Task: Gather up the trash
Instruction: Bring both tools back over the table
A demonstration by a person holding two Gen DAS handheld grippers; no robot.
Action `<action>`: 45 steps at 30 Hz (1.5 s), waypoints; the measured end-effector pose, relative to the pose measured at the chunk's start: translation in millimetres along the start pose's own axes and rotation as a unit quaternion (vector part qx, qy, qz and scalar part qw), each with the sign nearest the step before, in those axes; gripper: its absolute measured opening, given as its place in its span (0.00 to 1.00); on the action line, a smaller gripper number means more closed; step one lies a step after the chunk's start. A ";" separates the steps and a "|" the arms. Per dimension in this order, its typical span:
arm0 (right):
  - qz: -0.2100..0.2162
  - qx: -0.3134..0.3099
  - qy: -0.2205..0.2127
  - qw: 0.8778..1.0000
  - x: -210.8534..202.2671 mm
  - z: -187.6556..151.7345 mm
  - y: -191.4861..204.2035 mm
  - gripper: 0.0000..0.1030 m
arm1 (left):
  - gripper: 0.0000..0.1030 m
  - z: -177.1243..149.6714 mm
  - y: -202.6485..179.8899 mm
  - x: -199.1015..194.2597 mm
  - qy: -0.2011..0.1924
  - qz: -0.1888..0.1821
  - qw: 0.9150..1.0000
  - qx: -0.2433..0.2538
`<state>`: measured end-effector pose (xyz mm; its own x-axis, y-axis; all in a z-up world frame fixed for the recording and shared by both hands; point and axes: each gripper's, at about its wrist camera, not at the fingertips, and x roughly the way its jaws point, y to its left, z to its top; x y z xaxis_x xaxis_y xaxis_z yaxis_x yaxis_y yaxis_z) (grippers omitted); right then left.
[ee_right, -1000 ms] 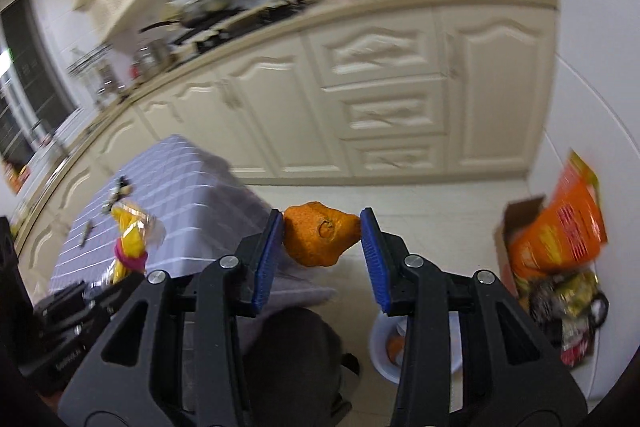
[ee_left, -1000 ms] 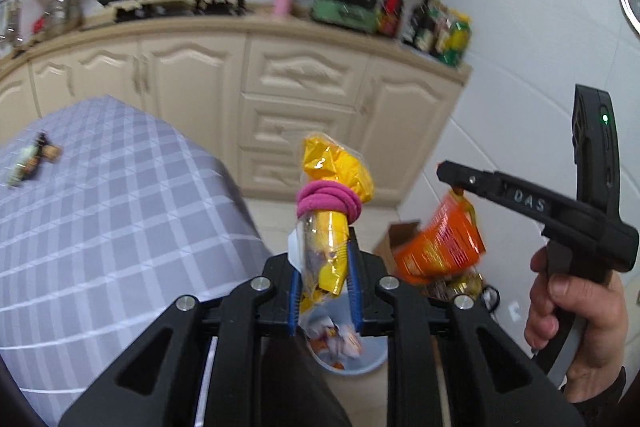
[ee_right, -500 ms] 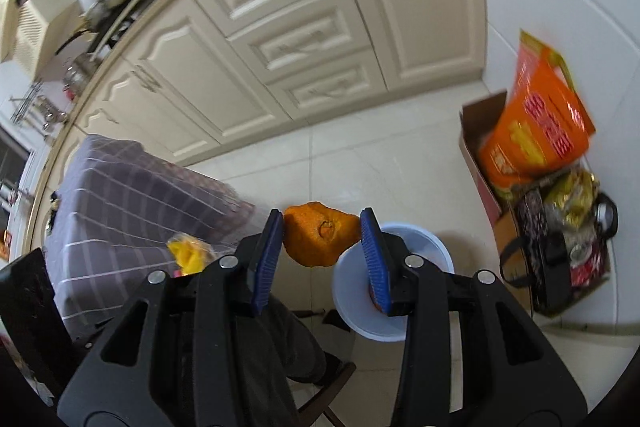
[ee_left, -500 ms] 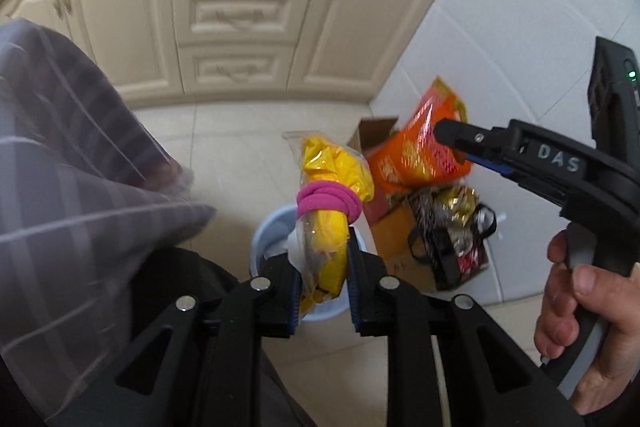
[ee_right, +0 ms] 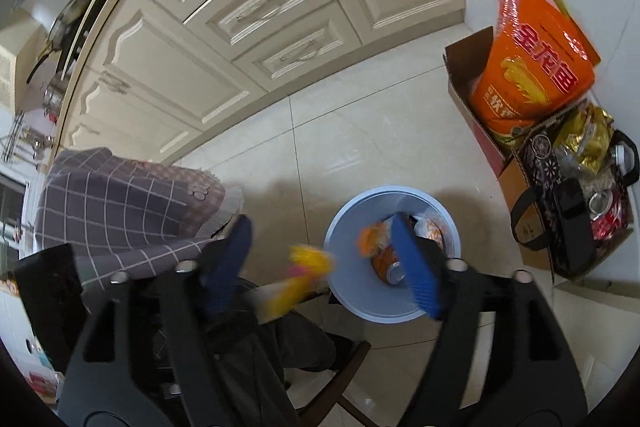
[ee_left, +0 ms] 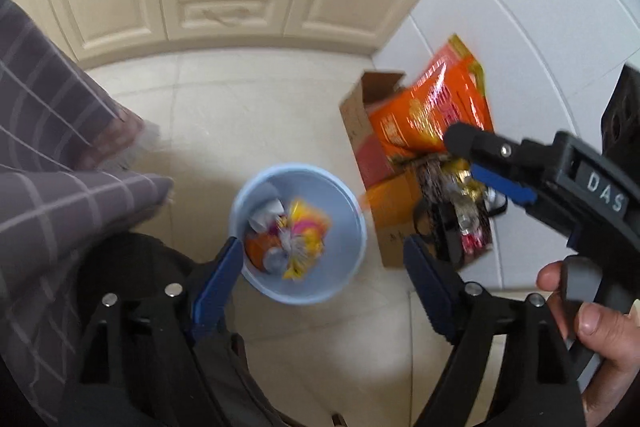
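**Both grippers spread above the blue bin**

Yellow packet with pink band (ee_right: 306, 273), blurred, caught in mid-air just left of the bin rim in the right wrist view, touching neither finger. Orange peel (ee_right: 370, 239), also blurred, hanging over the bin mouth beside the right finger pad. Pale blue bin (ee_left: 352, 215) standing on the cream floor tiles, round and open-topped, holding a blurred heap of yellow-pink wrapper, white crumpled paper and an orange can.

Bare tile all round the bin on the cabinet side; grey checked tablecloth (ee_left: 52, 163) drooping near its left; cardboard box (ee_left: 354, 119) with an orange bag (ee_left: 430, 111) near its right, against the white wall. Cream cabinet drawers (ee_right: 256, 7) well beyond.

Left gripper (ee_left: 322, 281) pointing down at the bin, jaws wide apart, nothing between them, left pad overlapping the bin rim in view. Right gripper (ee_right: 318, 263) likewise tipped downward, jaws wide, gripping nothing, right pad across the bin opening. Seen from the left wrist, right hand (ee_left: 600, 339) wrapped round the handle at lower right, fingertip on the trigger
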<state>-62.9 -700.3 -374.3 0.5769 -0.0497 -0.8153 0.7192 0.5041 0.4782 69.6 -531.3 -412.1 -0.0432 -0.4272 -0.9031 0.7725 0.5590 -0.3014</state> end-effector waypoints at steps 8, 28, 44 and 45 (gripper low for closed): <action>-0.031 0.000 -0.011 0.999 -7.6 -2.2 6.2 0.94 | 0.88 -3.4 -4.1 -44.8 -0.051 0.025 0.998 0.008; 0.004 -0.089 -0.082 0.993 -72.4 7.9 108.0 0.94 | 0.89 -12.7 -8.9 -191.1 -0.206 0.041 0.977 0.023; 0.079 -0.187 -0.122 0.972 -116.2 -2.2 240.1 0.94 | 0.89 -32.2 58.7 -306.4 -0.319 0.114 0.941 -0.012; 0.085 -0.195 -0.124 0.969 -118.5 -4.5 250.8 0.94 | 0.89 -35.4 63.8 -313.0 -0.325 0.120 0.938 -0.015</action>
<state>47.4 -564.1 -159.2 0.7847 -0.1177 -0.6086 0.4313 0.8089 0.3996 109.9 -336.8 -159.5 0.5323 -0.6240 -0.5722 0.6923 0.7098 -0.1300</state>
